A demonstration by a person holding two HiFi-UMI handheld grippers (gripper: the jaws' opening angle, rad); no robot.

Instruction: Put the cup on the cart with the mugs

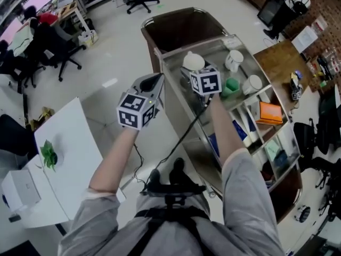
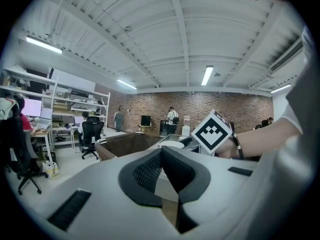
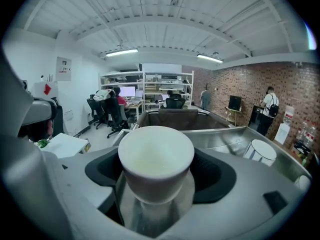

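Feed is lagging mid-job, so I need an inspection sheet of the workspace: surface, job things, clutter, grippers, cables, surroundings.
Surface: steel cart top, mostly bare.
Job things: white cup upright in the right gripper, at the cart's near end; mugs further along the top.
Clutter: green cup between the mugs; orange box on a lower shelf.
Grippers: right gripper shut on the cup; left gripper shut, empty, beside the cart.
Cables: black cable from the right gripper to the person's waist.
Surroundings: white table with a plant; office chairs, people at desks.
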